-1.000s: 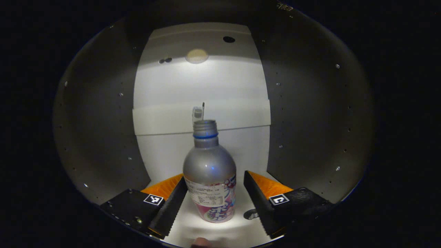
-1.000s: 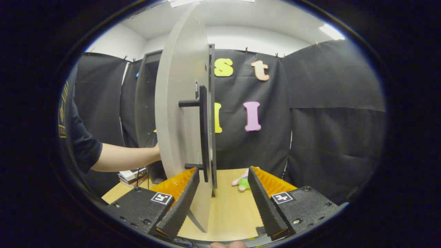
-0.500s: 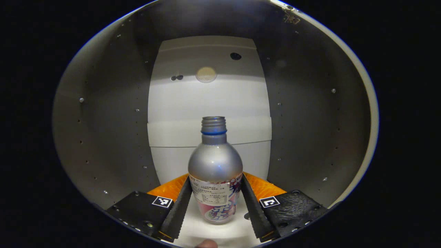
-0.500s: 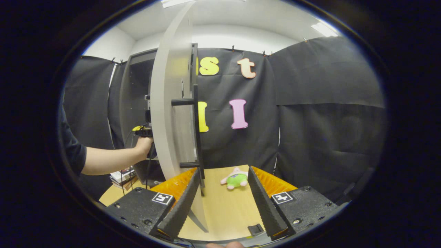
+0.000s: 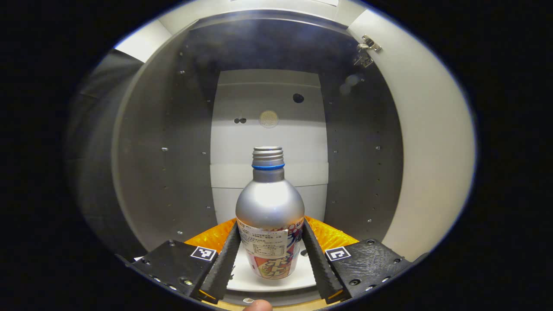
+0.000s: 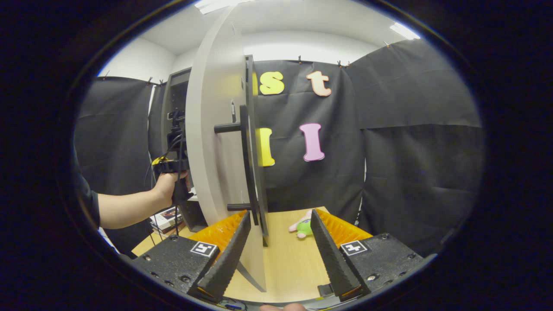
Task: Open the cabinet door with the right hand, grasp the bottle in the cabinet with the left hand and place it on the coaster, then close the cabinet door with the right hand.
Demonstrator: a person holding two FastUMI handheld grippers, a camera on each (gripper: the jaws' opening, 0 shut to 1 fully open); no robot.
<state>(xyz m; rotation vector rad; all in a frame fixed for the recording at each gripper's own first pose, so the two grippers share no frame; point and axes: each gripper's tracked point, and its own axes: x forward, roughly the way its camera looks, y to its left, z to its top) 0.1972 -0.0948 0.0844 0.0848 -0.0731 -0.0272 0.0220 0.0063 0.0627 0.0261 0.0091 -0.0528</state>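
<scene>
The cabinet [image 5: 164,142] is seen open in the left gripper view, its door [image 6: 211,142] swung wide and edge-on in the right gripper view, so the opening step can be judged done. The door's handle [image 6: 246,160] lies between the fingers of the right gripper [image 6: 280,250], which are spread apart and grip nothing. The bottle [image 5: 269,216] is held upright near the front of the cabinet shelf [image 5: 276,280], with the left gripper [image 5: 270,250] closed on its labelled body, both fingers pressed against it. The grasp appears made. Left to do: the bottle is to be set on the coaster and the door closed.
</scene>
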